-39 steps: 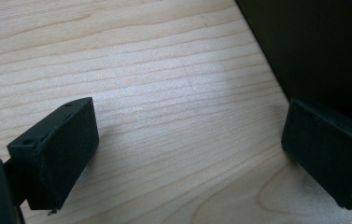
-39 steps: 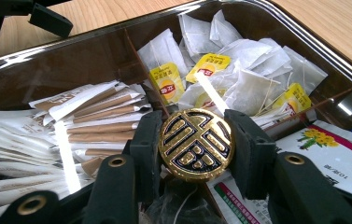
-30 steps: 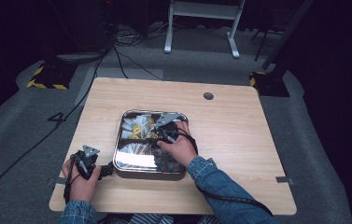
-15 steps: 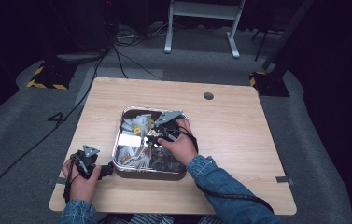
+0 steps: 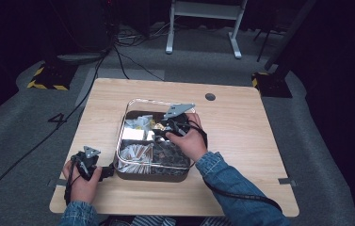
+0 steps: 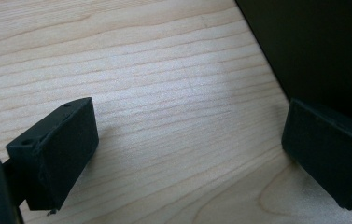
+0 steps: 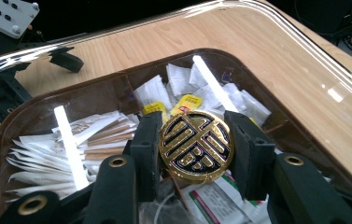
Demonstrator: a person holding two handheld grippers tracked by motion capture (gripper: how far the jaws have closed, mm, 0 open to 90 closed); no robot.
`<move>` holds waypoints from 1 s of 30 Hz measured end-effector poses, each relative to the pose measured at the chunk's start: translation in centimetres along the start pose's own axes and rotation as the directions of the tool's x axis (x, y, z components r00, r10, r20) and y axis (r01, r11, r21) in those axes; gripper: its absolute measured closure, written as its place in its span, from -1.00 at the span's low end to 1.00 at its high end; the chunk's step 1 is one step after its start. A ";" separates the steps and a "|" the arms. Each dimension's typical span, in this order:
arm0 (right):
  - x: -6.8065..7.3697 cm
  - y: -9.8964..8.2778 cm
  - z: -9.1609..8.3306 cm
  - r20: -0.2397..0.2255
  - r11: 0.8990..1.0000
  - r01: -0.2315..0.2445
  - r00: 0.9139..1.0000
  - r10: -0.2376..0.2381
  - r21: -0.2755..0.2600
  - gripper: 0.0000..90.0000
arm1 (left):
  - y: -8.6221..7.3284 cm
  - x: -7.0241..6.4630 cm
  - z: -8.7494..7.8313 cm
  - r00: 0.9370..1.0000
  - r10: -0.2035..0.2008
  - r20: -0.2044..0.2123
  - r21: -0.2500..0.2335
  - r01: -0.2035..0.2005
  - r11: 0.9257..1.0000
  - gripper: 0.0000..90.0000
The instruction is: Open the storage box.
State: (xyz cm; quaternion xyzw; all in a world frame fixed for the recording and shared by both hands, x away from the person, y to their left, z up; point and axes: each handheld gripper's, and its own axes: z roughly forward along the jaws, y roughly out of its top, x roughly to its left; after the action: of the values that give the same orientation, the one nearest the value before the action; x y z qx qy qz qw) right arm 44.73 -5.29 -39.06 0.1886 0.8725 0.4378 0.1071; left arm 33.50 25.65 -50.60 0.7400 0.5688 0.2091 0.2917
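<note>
My right gripper [image 7: 195, 136] is shut on a round gold disc [image 7: 197, 151] with a dark raised pattern, held upright by its edges between the two pads. It hangs just above a clear, dark-walled divided tray [image 7: 117, 36] of paper packets. From the high view the right gripper [image 5: 164, 131] is over the tray's [image 5: 152, 100] back middle. My left gripper [image 6: 187, 154] rests low on the bare wood with its jaws wide apart and nothing between them. It sits at the tray's front left corner [image 5: 105, 171], and the tray's dark wall [image 6: 327, 46] is just beside one jaw.
The tray holds white sachets [image 7: 43, 158], brown-and-white stick packets [image 5: 135, 153] and yellow-tagged packets [image 7: 186, 101]. The wooden table [image 5: 241, 132] has a cable hole [image 5: 210, 97] at the back. Cables and stand legs lie on the floor beyond the table.
The right hand has lifted the gold disc up out of the tray's compartments and drawn it slightly toward the tray's back. The left hand has stayed where it was.
</note>
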 end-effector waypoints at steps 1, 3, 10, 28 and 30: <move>-0.2 0.0 -0.3 0.003 1.000 0.001 1.000 -0.001 0.000 0.31 | 0.0 0.0 0.0 1.000 0.000 0.000 0.000 0.000 1.000 -0.91; -0.6 -0.1 -0.8 0.008 1.000 0.000 1.000 0.000 0.001 0.31 | 0.0 0.0 0.0 1.000 0.000 0.001 0.000 0.000 1.000 -0.91; -2.7 -0.8 -3.0 0.050 1.000 -0.023 0.999 0.022 0.014 0.31 | 0.0 0.0 0.0 1.000 0.000 0.001 0.000 0.000 1.000 -0.91; -7.1 -3.0 -7.7 0.131 0.997 -0.072 0.989 0.068 0.019 0.31 | 0.0 0.0 0.0 1.000 0.000 0.001 0.000 0.000 1.000 -0.91; -7.6 -3.2 -8.3 0.141 0.997 -0.075 0.987 0.072 0.019 0.31 | 0.0 0.0 0.0 1.000 0.000 0.000 0.000 0.000 1.000 -0.91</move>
State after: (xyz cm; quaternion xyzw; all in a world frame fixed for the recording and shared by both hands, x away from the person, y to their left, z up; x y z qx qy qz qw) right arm 47.94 -16.23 -36.59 0.2522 0.8605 0.4165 0.1496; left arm 33.50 25.65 -50.60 0.7401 0.5688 0.2089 0.2918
